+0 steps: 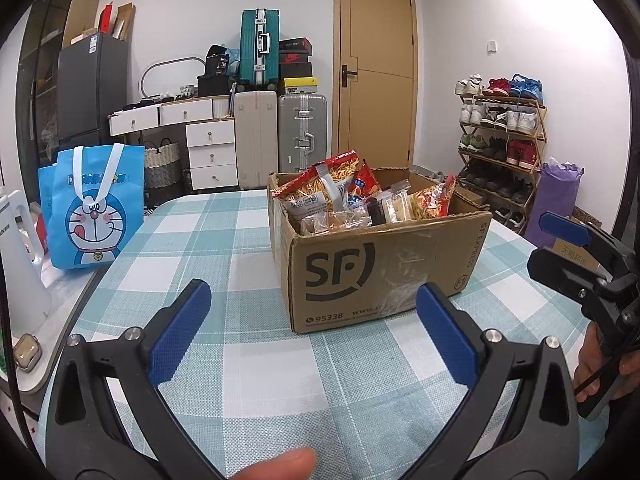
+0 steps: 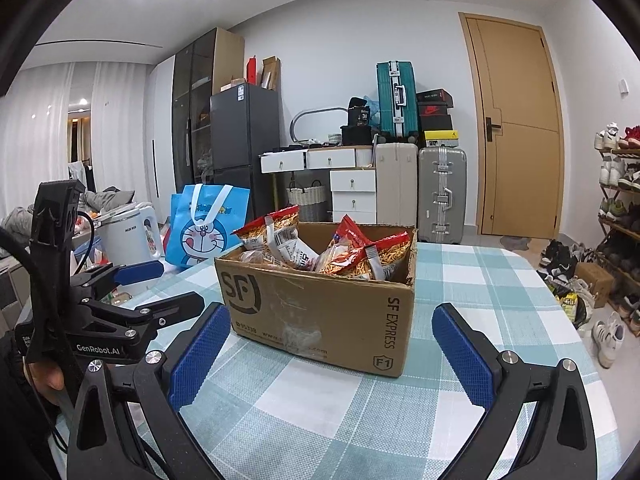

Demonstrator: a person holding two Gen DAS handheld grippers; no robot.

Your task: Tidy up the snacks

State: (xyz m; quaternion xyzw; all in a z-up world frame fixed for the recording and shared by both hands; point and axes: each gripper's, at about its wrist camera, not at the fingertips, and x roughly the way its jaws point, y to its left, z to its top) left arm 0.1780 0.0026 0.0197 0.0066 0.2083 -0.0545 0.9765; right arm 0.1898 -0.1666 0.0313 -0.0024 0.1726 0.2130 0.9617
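Note:
An open cardboard box (image 1: 380, 272) marked SF stands on the table's teal-and-white checked cloth (image 1: 240, 240), filled with several snack packets (image 1: 320, 192), mostly red noodle-snack bags. My left gripper (image 1: 313, 294) is open and empty, just short of the box's front face. The right gripper (image 1: 536, 240) shows at the right edge, open, beside the box. In the right wrist view the box (image 2: 320, 312) and its snacks (image 2: 352, 256) sit straight ahead of the open, empty right gripper (image 2: 329, 312). The left gripper (image 2: 182, 284) hovers at the left, open.
A blue Doraemon tote bag (image 1: 94, 208) stands off the table's left edge beside a white kettle (image 1: 20, 260). A small earbuds case (image 1: 27, 356) lies lower left. Suitcases (image 1: 280, 136), drawers and a shoe rack (image 1: 500, 140) line the far wall.

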